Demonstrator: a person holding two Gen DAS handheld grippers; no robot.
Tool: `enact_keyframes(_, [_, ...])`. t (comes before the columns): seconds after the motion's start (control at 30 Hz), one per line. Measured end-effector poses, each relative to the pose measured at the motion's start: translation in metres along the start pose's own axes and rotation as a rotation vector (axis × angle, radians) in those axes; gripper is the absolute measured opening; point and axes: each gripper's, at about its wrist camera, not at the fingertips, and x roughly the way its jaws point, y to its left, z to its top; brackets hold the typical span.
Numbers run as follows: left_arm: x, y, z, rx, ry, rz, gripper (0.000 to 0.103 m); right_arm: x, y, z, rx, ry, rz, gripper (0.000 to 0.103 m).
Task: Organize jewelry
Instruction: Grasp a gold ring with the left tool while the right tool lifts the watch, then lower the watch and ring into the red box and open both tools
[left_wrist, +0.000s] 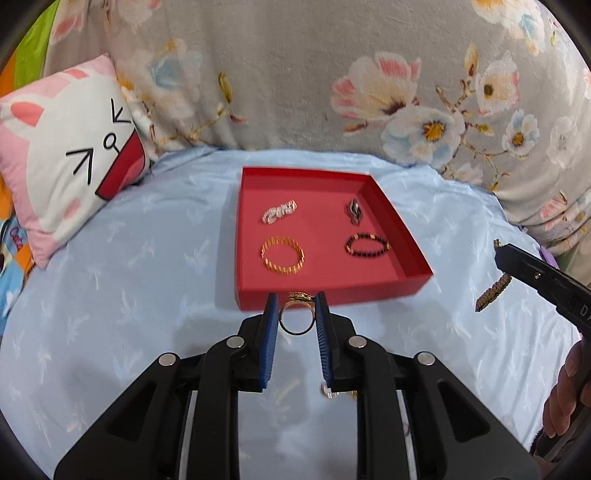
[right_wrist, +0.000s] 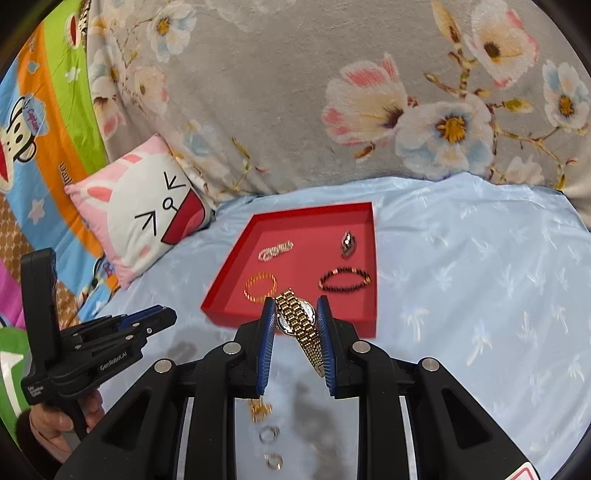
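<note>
Ring (left_wrist: 293, 320) pinched in my left hand-held gripper (left_wrist: 295, 314), watch (right_wrist: 301, 321) clamped in the right (right_wrist: 295, 317); I'd lower both into the tray (left_wrist: 388, 288) before letting go

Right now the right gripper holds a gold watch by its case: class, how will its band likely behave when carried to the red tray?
The gold watch is pinched in the right gripper, and its linked band hangs limp below, so it probably flops and swings. Polished metal links may slide. Over the red tray, the dangling end likely lands first.
</note>
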Motion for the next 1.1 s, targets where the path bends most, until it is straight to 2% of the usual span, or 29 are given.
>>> enact_keyframes(0.23, [0.039, 0.000, 0.035, 0.006, -0.014, 0.017, 0.019, 0.050, -0.003, 0.029, 0.023, 0.023, 0.004, 0.021])
enact_keyframes(0.6, [0.102, -0.011, 0.041, 0.022, 0.042, 0.017, 0.019, 0.130, -0.016, 0.020, 0.040, 0.131, -0.033, 0.021])
enact_keyframes(0.77, [0.117, -0.010, 0.037, 0.021, 0.063, 0.022, 0.019, 0.149, -0.019, 0.014, 0.041, 0.160, -0.049, 0.021])
enact_keyframes(1.1, [0.134, -0.008, 0.031, 0.020, 0.089, 0.055, 0.020, 0.163, -0.026, 0.004, 0.045, 0.178, -0.063, 0.020])
